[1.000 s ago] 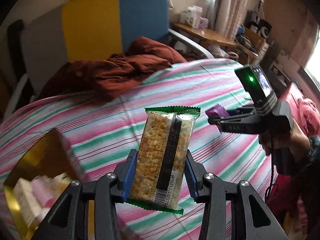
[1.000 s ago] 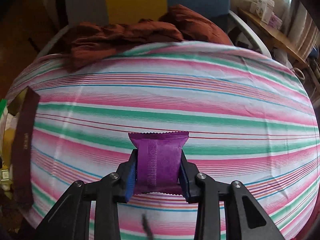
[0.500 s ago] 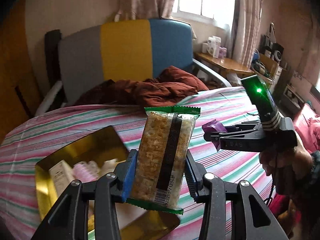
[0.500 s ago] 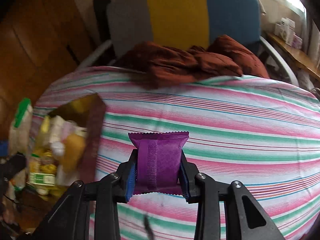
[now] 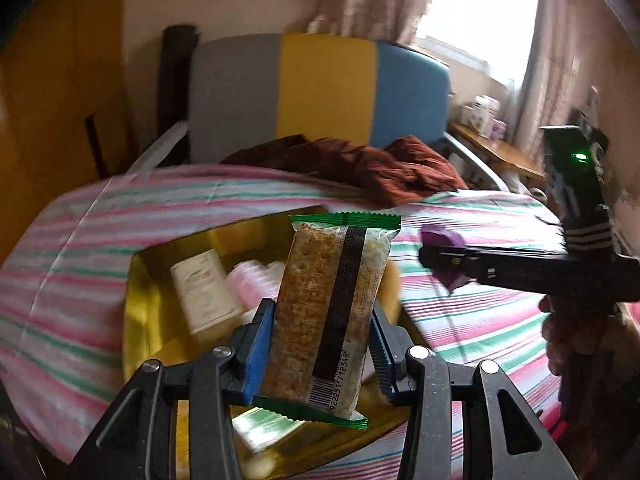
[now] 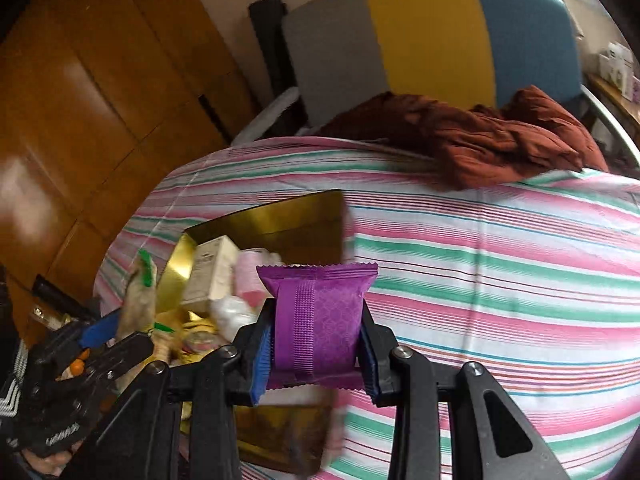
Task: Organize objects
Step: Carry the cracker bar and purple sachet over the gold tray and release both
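Currently the left gripper (image 5: 320, 344) is clenched on a cracker packet (image 5: 328, 312), which stands nearly upright between the blue pads (image 5: 258, 344). Its clear wrapper has green crimped ends and a dark band with a barcode at the lower end. The packet is above the gold box (image 5: 140, 300), over the near right part of the box opening.

The right gripper (image 6: 316, 344) is clenched on a purple packet (image 6: 318, 312), gripped across its width, with the serrated top edge pointing away from the camera. This packet sits above the right edge of the gold box (image 6: 280, 216). In the left wrist view the same right gripper (image 5: 432, 254) appears to the right of the box, carried by a hand (image 5: 560, 336), with the purple packet (image 5: 442, 236) at its tip.

Inside the gold box lie a cream carton (image 5: 204, 292), a pink item (image 5: 256, 280) just beside the carton, and further blurred items that cannot be identified.

The gold box rests on a striped cloth (image 6: 500, 272) in pink, green and white. Beyond the box, a dark red garment (image 6: 480, 136) lies on the far edge of the cloth. Behind the garment stands a chair (image 6: 432, 40) with a grey, yellow and blue backrest. A wooden cabinet (image 6: 80, 100) stands to the left of the box.
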Available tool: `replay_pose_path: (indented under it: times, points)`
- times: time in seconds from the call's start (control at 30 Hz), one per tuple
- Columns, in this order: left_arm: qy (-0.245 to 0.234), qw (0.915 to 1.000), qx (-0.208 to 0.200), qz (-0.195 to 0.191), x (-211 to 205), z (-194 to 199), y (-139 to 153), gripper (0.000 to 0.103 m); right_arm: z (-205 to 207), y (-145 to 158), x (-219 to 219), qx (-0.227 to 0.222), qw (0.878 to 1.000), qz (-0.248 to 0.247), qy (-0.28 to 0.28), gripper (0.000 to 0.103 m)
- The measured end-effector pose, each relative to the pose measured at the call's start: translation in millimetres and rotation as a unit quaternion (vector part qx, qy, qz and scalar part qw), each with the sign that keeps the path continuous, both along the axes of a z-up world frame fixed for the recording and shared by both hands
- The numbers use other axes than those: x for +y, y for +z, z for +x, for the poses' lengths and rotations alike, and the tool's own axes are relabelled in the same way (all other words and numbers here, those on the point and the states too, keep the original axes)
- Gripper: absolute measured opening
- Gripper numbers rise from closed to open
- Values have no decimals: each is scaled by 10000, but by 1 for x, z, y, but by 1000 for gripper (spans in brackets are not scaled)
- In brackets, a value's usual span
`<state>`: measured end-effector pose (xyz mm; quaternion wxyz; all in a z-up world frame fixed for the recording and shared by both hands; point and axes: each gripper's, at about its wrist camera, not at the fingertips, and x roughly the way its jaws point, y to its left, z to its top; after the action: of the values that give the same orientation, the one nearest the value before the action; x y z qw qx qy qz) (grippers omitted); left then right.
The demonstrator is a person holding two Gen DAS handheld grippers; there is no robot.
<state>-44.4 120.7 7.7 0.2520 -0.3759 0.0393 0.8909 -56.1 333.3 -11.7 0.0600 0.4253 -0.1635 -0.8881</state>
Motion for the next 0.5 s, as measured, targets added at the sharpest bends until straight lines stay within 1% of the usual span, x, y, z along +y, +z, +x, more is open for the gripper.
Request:
replay_pose_path:
  times: [0.17,0.3,0.4,0.5]
  points:
    - [616,9971,-309,312,-56,-21,-15,45,-24,1,-30,-27,9998,20,198,36]
    - [902,9939,-459,436,-79,-37,-24,45,-48,-6,-43,-182,9996,-83,222,36]
    - [975,9925,-541,506,-81,-47,-30,45,-66,-10,-47,-263,9994,-183,157,36]
    - [971,9917,-631,562,-73,-58,-33,46,-78,-13,-44,-281,9992,-286,-14,39]
